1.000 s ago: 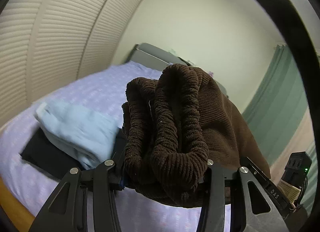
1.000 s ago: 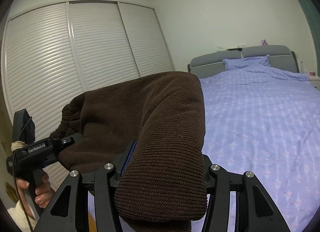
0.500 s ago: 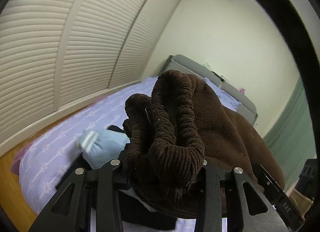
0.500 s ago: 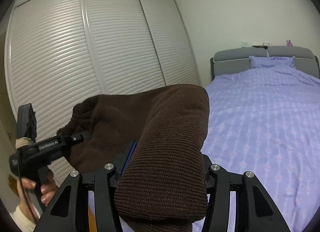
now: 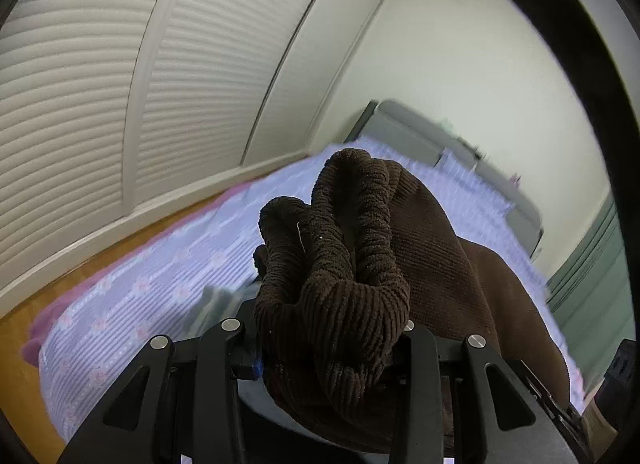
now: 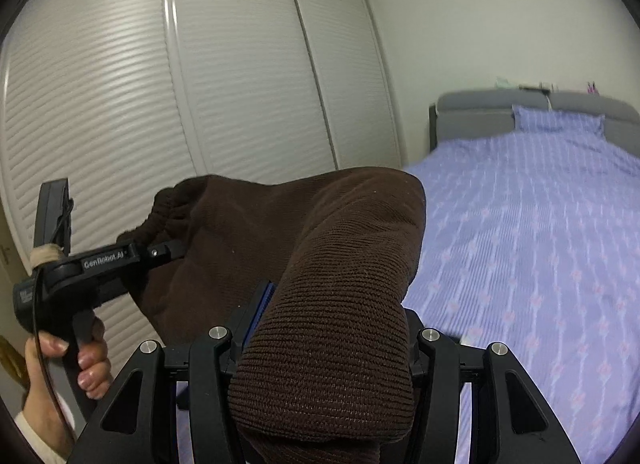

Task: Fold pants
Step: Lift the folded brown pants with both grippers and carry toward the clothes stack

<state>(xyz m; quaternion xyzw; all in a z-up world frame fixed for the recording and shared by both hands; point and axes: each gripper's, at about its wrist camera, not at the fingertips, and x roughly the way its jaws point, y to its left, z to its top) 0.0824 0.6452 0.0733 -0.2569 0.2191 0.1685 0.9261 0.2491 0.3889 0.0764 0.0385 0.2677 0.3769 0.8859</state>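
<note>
Brown pants (image 5: 340, 264): left tongs (image 5: 328, 348) pinching the gathered waistband, right tongs (image 6: 324, 348) pinching a folded edge, hanging above the bed (image 6: 540, 244).

Both tools, left (image 5: 328, 348) and right (image 6: 320, 344), clamped, side by side

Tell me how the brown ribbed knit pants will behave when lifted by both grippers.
The brown ribbed knit pants look floppy: they sag between the left gripper and right gripper. The thick bunched waistband suggests some bulk, probably not slippery. Loose ends would likely swing.
</note>
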